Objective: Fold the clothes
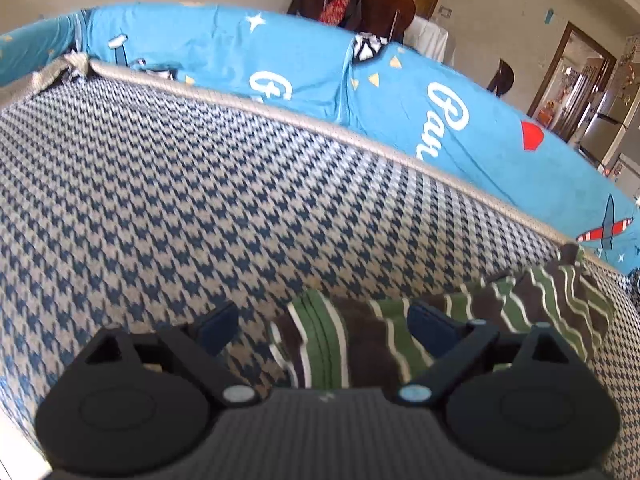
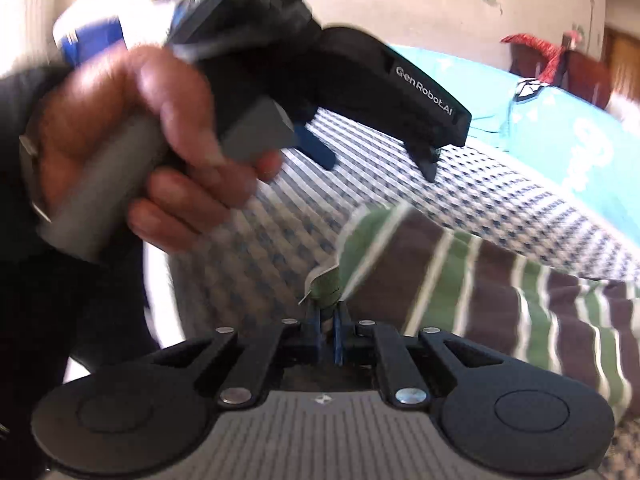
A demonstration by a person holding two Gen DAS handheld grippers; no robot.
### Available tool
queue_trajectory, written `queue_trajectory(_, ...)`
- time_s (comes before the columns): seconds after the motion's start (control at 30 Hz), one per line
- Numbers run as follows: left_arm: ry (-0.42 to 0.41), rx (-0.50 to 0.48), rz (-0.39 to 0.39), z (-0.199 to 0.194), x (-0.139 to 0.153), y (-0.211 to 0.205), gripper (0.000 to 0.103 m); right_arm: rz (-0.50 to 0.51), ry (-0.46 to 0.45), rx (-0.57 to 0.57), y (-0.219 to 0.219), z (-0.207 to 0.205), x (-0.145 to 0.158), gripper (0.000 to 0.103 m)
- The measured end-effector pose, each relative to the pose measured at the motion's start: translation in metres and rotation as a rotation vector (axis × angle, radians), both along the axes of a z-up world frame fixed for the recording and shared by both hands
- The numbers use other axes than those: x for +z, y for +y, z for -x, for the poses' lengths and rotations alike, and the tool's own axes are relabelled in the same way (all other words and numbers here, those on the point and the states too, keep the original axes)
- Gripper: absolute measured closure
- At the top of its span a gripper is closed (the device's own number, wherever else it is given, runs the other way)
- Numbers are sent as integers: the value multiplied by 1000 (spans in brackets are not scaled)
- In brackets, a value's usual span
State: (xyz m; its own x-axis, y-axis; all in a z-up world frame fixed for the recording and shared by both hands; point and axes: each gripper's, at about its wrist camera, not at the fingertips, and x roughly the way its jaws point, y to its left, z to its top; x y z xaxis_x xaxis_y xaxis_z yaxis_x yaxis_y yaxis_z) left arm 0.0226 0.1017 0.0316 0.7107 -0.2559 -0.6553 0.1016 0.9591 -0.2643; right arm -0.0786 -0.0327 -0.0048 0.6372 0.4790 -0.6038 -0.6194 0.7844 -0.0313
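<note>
- While pinching the striped shirt (image 2: 460, 280) edge, right gripper (image 2: 328, 322) clenched, ready to fold.
- Left gripper (image 1: 320, 322) wide, released, near shirt on checked cover (image 1: 180, 180).

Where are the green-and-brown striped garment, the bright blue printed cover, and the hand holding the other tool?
green-and-brown striped garment (image 2: 460, 280), right wrist view, on a brown stripe.
bright blue printed cover (image 1: 304, 52), left wrist view, on plain blue fabric.
hand (image 2: 132, 148), right wrist view, on its back, around the grey handle.

Right claw (image 2: 328, 316) seemingly pinching striped garment (image 2: 500, 280)
</note>
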Motion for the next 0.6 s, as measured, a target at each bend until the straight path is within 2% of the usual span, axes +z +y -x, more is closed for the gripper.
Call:
queue_trajectory(0.1,-38,35,-14,0,7,8,7,-50,39,-8,4,-3,3,94)
queue_trajectory(0.17,-46,47,-13,0,10,12,7,-46,52,-12,8,-5,2,94)
queue_trajectory(0.3,-30,51,-21,0,7,14,7,-7,86,4,16,-8,-8,88)
queue_trajectory(0.37,-25,51,-26,2,6,13,7,-15,100,50,15,-4,-6,83)
queue_trajectory(0.47,-16,51,-26,0,3,11,7,-29,108,111,13,2,-2,82)
queue_trajectory(0.6,10,57,-12,-3,-5,10,7,-33,90,57,1,0,2,82)
